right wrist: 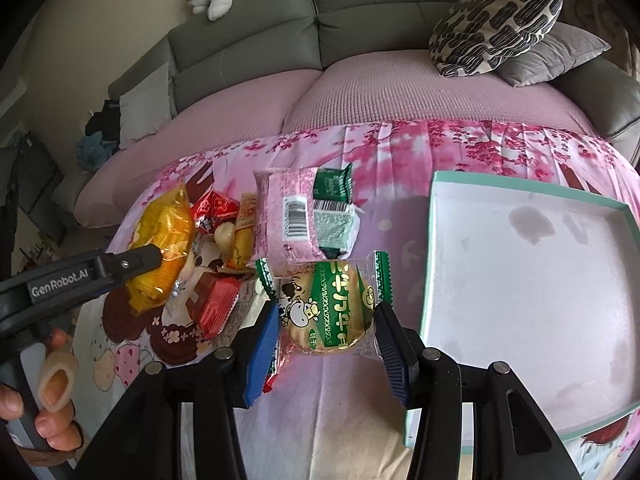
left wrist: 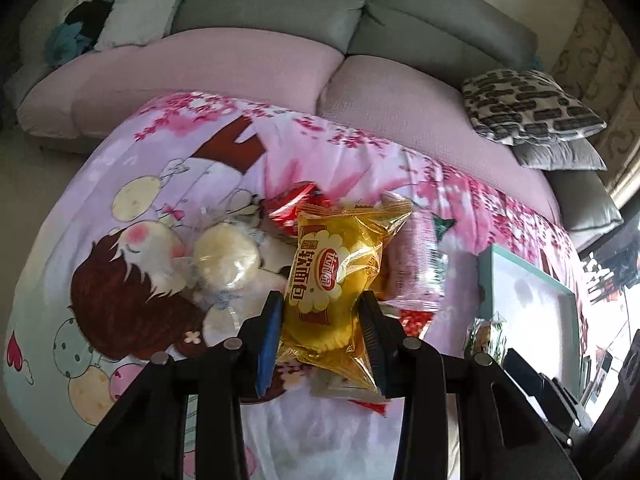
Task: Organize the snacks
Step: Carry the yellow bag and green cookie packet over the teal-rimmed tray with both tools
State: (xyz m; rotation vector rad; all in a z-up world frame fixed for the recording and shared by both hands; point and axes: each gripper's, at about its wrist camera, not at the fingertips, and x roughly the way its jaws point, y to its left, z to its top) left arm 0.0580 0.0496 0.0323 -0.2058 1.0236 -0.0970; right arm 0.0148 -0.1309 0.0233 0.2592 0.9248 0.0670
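The left gripper (left wrist: 320, 316) is closed on a yellow bread packet (left wrist: 336, 276), its pads pressing the wrapper from both sides, and the packet hangs clear above the pink cartoon cloth (left wrist: 132, 208) that covers the counter. In the right wrist view the same packet (right wrist: 164, 248) shows at the far left of the snack pile, clamped in the black gripper, with a hand (right wrist: 52, 392) on the handle below it.

The right gripper (right wrist: 326, 320) is closed on a round biscuit in a green and clear wrapper printed with a cow (right wrist: 328, 308); the pads grip the wrapper's two sides and it is lifted off the cloth.

Left on the cloth are a pink packet (right wrist: 286, 208) with a barcode, a green packet (right wrist: 334, 216) touching its right edge, small red packets (right wrist: 214, 208), a red box (right wrist: 216, 304), and a pale round cake in clear wrap (left wrist: 226, 256).

A shallow box with a mint-green rim (right wrist: 432, 248) lies on the cloth to the right of the pile, just beside the right gripper. Behind the counter stands a sofa (right wrist: 360, 20) with a patterned cushion (right wrist: 496, 24).
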